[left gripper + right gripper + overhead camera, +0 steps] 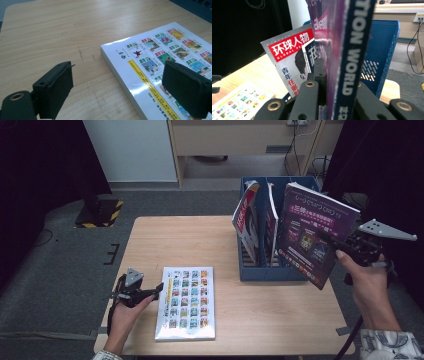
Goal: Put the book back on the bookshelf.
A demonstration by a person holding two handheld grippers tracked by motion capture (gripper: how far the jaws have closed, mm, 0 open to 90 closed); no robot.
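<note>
Right gripper: jaws clenched on the purple magazine, pads pinching its right-hand edge. In the right gripper view the spine stands upright between the two black jaws. The magazine hangs in the air, tilted, its lower corner over the front right of the blue file rack, level with the table's right edge. Open floor lies to the right of the gripper; the rack's slots lie to its left.

Left gripper: jaws released, wide apart, nothing between the pads. It sits low over the table, just beside the left edge of the white book, which lies flat. In the left gripper view one jaw stands over bare wood and the other overlaps the book's cover; touching or not, cannot tell. Bare wood runs beyond the left gripper toward the far table edge.

Left of the held magazine, two more magazines stand leaning in the rack; the nearer red-banner magazine tips out to the left.

Writing: spine of the held magazine reads "...TION WORLD". Red banner reads "环球人物" with "GLOBAL PE..." beneath. White book cover shows a grid of small cover pictures and a yellow strip, print too small to read.
</note>
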